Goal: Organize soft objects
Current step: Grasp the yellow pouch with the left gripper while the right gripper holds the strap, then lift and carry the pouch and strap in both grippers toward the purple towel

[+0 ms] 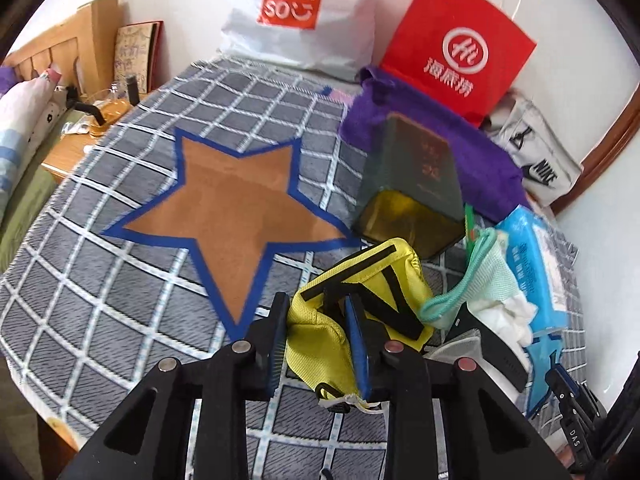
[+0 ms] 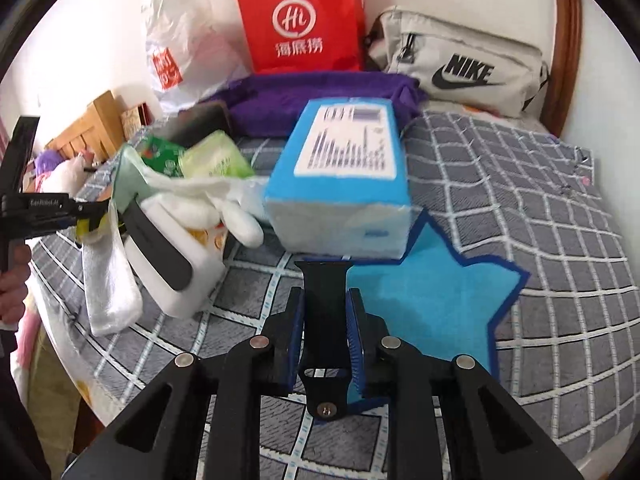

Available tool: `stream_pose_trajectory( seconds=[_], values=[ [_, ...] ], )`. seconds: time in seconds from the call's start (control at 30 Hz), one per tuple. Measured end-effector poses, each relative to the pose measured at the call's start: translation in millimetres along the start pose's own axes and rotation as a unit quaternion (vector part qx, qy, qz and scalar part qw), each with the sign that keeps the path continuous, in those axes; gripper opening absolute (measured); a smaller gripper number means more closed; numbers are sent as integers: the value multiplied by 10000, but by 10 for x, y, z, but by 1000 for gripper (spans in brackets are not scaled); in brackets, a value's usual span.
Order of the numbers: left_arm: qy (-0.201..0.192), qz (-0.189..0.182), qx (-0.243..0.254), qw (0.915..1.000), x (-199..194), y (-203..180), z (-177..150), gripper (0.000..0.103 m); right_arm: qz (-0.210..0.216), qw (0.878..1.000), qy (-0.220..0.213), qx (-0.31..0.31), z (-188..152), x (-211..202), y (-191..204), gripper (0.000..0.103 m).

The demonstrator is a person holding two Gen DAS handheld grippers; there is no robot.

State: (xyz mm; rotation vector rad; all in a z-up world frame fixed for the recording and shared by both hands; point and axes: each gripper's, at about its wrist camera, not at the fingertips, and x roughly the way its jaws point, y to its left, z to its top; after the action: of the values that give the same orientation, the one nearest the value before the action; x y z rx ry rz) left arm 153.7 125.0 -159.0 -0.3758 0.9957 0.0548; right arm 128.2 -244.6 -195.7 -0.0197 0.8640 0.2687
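Observation:
My left gripper is shut on a yellow pouch with black straps, held just above the grey checked blanket, right of a brown star mat. My right gripper is shut on a flat black strap-like piece, over the edge of a blue star mat. A blue tissue pack lies just beyond it and also shows in the left wrist view. White gloves, a mint mesh bag and green packets lie in a pile.
A purple towel, a dark book, a red paper bag, a white Miniso bag and a grey Nike bag stand along the wall. A wooden nightstand is at the left.

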Motion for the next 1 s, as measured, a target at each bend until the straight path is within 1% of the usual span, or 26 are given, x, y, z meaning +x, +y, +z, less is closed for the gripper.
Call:
stream_pose_trajectory(
  seconds=[0.17,0.4,0.6,0.67,0.73,0.83,0.93,1.0],
  values=[
    [-284,-91,-120,9995,-271,74,73,27,-52,9998,-206,26,73,-240,27,20],
    [-675,-324,-158,9971,-683,39,191,27,-131,9989,-446,38,212,-526,91,21],
    [-848,-534,-188,9948,-920,-27,256,27,-174,9985,-525,54,305,-674,118,21],
    [-883,-655,-164,9938,-976,-64,267,27,-202,9982,-560,94,329,-711,101,21],
    [-885,-753,-181,9931,-1009,-98,281,27,-153,9979,-614,145,361,-765,88,21],
    [-929,-754,-88,9928,-1049,-199,305,27,-146,9975,-672,185,417,-818,72,21],
    [-949,-961,-83,9908,-1082,-263,339,27,-136,9971,-722,172,476,-874,81,21],
    [-948,-1020,-82,9902,-1085,-313,366,27,-157,9968,-764,153,505,-903,84,21]
  ],
)
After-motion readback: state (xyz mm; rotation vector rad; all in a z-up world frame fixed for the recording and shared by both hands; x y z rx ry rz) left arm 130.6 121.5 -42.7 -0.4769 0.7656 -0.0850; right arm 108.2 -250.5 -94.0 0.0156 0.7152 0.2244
